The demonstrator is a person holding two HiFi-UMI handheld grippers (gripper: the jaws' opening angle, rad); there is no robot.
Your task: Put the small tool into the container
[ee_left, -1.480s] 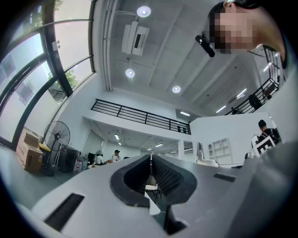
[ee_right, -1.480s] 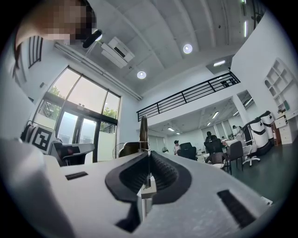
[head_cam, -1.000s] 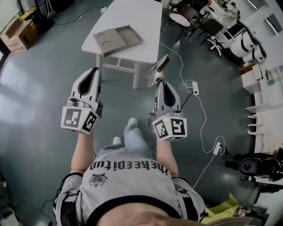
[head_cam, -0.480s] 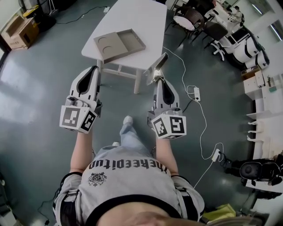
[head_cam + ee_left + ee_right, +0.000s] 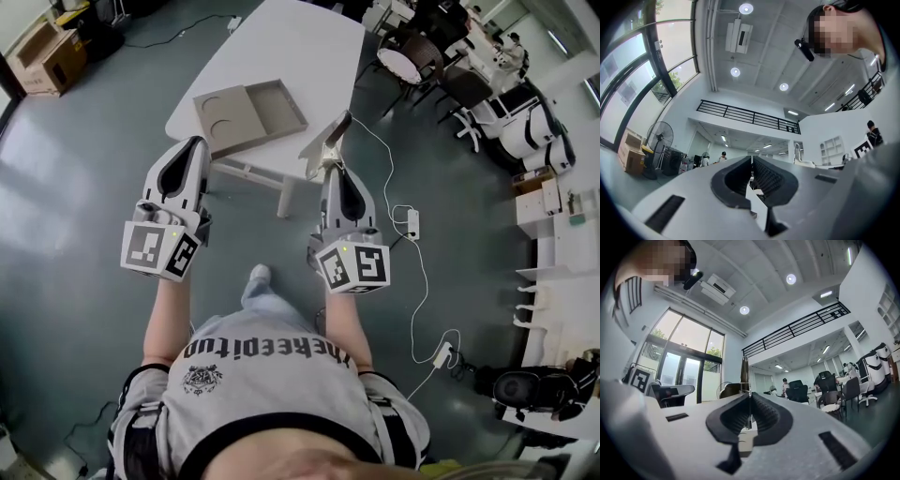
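Note:
A flat brown cardboard container (image 5: 251, 114) with a round recess in its left half lies on the near end of a white table (image 5: 291, 47). My right gripper (image 5: 332, 167) is held in the air short of the table's near right corner, shut on the small tool (image 5: 330, 141), a thin grey blade that sticks out past the fingertips. In the right gripper view the tool (image 5: 745, 371) rises from the closed right gripper (image 5: 749, 394). My left gripper (image 5: 194, 141) hovers over the floor left of the table's edge. Its jaws meet with nothing between them in the left gripper view (image 5: 751, 159).
White table legs (image 5: 286, 197) stand below the near edge. A white cable and power strip (image 5: 412, 222) trail across the grey floor at right. Chairs (image 5: 412, 56) and desks crowd the upper right. A cardboard box (image 5: 52, 58) sits at the upper left.
The person has stepped forward: the table and container have shifted in the head view and the grippers now reach closer to the table's edge. Both grips are unchanged.

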